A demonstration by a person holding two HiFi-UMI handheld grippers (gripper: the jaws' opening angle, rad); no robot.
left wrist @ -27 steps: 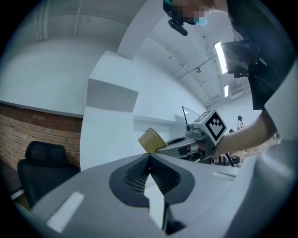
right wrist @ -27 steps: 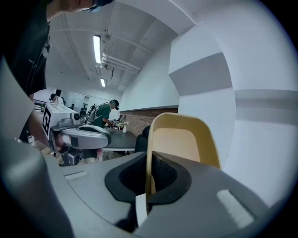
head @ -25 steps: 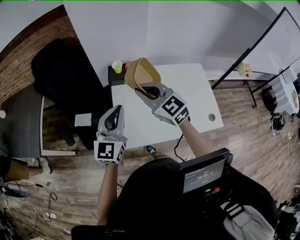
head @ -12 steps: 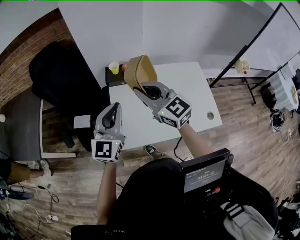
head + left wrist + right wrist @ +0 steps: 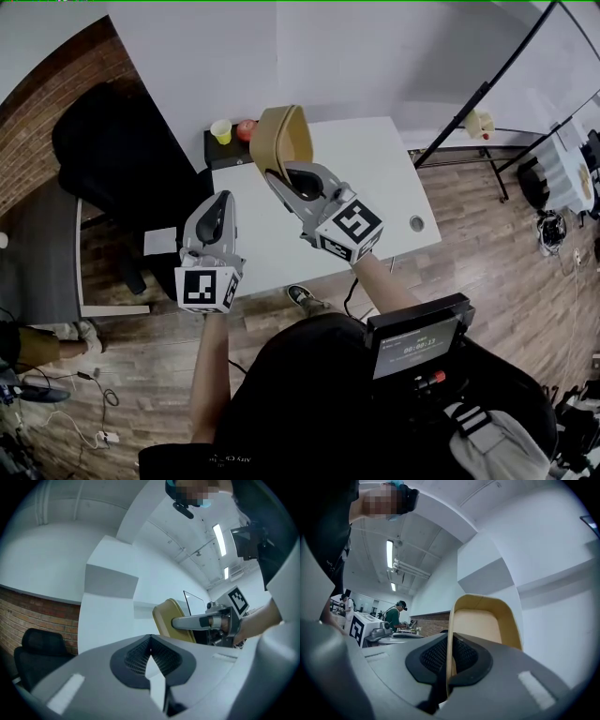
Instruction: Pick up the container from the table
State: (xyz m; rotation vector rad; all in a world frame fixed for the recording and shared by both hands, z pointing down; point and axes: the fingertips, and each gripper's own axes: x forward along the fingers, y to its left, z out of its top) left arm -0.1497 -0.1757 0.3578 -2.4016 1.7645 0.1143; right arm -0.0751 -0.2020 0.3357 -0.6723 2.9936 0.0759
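The tan, empty container is held up in the air above the white table, tipped on its side. My right gripper is shut on its wall, and in the right gripper view the thin rim runs between the two pads of that gripper while the tub's inside faces the camera. My left gripper hangs to the left of the container, apart from it. Its jaws are shut with nothing between them. From the left gripper view the container and the right gripper show ahead.
A yellow cup and a red apple sit on a small black stand at the table's far left corner. A black chair stands left of the table. A whiteboard frame stands at the right, and a cable hole lies near the table's right edge.
The right gripper has lifted the container a little higher and turned it slightly. The left gripper has stayed almost where it was.
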